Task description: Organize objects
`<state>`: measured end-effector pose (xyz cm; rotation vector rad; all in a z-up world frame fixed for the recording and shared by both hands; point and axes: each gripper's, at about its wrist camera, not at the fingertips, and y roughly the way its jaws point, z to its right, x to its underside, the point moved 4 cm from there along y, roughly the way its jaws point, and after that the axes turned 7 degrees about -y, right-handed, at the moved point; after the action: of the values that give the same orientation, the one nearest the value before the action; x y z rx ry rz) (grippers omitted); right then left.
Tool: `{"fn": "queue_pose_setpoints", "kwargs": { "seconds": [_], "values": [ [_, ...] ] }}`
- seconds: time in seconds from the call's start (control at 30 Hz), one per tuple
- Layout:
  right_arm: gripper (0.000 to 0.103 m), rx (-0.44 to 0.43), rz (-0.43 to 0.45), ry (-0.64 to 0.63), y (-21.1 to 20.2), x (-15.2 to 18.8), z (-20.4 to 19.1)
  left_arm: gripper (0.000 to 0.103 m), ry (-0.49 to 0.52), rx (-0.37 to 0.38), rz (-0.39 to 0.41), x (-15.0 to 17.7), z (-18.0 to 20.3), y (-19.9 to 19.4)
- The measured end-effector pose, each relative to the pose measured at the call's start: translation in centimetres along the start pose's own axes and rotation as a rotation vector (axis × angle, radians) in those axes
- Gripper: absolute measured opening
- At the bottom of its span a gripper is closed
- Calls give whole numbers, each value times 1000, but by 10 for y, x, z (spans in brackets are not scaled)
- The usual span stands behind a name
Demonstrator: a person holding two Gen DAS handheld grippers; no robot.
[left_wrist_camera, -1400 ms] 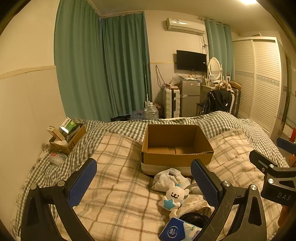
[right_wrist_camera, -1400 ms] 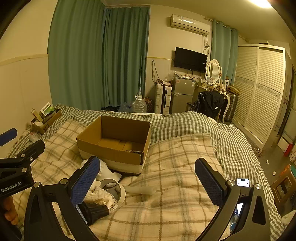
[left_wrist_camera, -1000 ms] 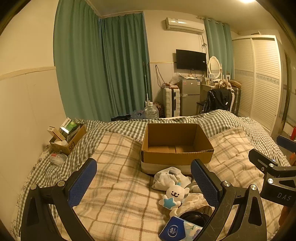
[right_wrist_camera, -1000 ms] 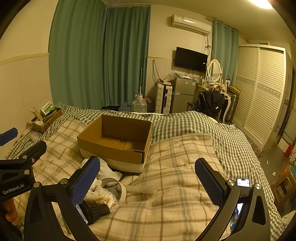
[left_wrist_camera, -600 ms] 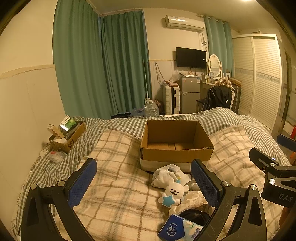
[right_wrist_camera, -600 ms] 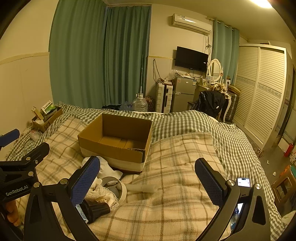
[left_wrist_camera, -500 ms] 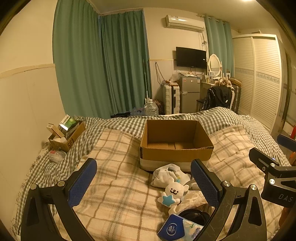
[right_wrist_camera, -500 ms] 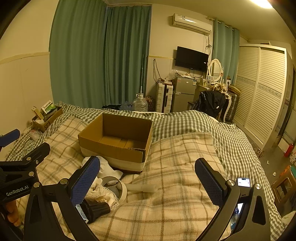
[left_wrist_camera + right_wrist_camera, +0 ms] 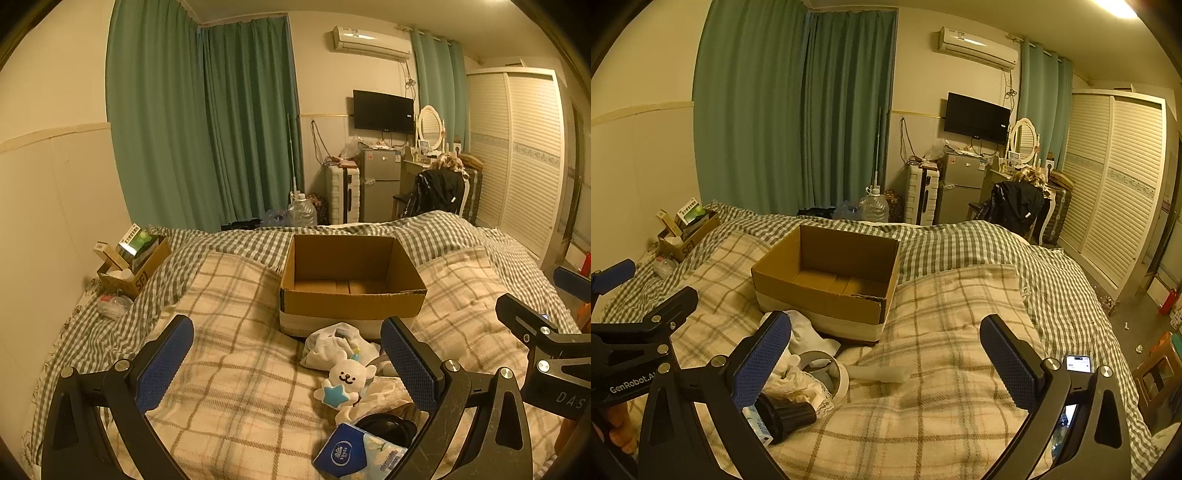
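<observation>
Barely drifted closer; both our grippers, left gripper (image 9: 286, 363) and right gripper (image 9: 886, 356), spread and empty, so take the plush toy (image 9: 345, 380) squarely, then drop it in the box (image 9: 351, 291).

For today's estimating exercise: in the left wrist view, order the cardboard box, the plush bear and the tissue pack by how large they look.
1. cardboard box
2. tissue pack, partly cut off and nearest the camera, so unsure against the bear
3. plush bear
</observation>
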<state>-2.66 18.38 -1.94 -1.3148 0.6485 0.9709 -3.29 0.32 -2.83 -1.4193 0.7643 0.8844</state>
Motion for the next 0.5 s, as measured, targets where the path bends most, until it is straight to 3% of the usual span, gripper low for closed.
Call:
{"fn": "queue_pose_setpoints", "kwargs": {
  "seconds": [0.5],
  "values": [
    [102,-2,28,-9,-17,-11,0,103,6,-23,12,-6,3,-11]
  ]
}}
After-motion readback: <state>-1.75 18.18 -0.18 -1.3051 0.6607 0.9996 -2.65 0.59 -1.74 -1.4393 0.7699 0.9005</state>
